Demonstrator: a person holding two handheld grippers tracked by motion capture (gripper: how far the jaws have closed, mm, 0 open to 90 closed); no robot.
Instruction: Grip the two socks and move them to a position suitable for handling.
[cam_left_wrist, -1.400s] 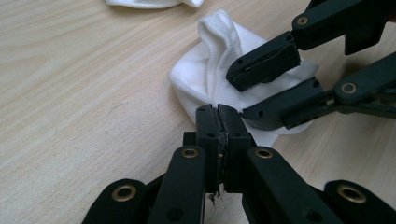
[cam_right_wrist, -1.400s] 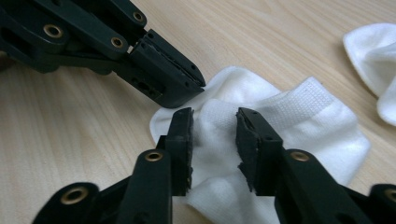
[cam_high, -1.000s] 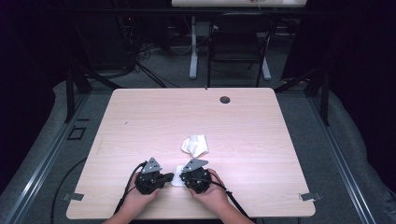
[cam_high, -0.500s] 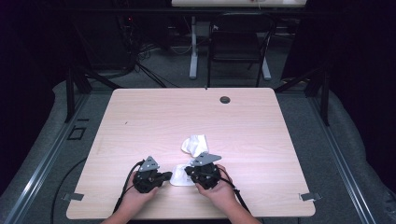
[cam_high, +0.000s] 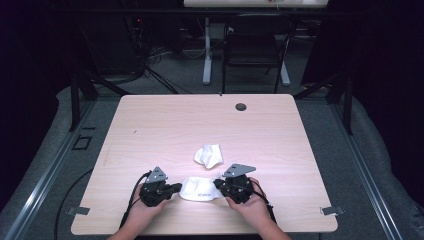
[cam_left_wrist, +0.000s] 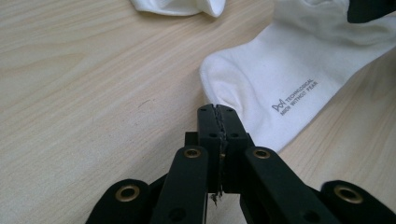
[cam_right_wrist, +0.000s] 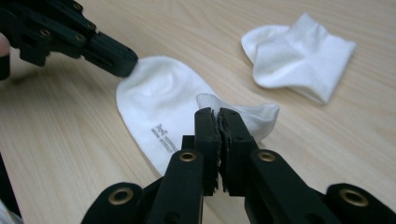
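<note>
My left gripper has its jaws pressed fully together, and in the left gripper view they pinch the rounded toe end of the white sock, its edge caught right at my fingertips. From there the sock stretches flat across the pale wooden table between my two hands. It is plain white knit, smooth and lightly creased, with a small grey logo and two short lines of grey lettering printed on the sole, just past my left fingertips. In the right gripper view the sock runs away from my right fingers towards the left gripper, widening into a rounded toe there. My right gripper is likewise closed tight, its jaws clamped on the ribbed cuff, which bunches up in a loose fold just beyond the tips. A second white sock, folded over on itself into a short lump, lies on the table beyond my right fingers, apart from the one I hold.
</note>
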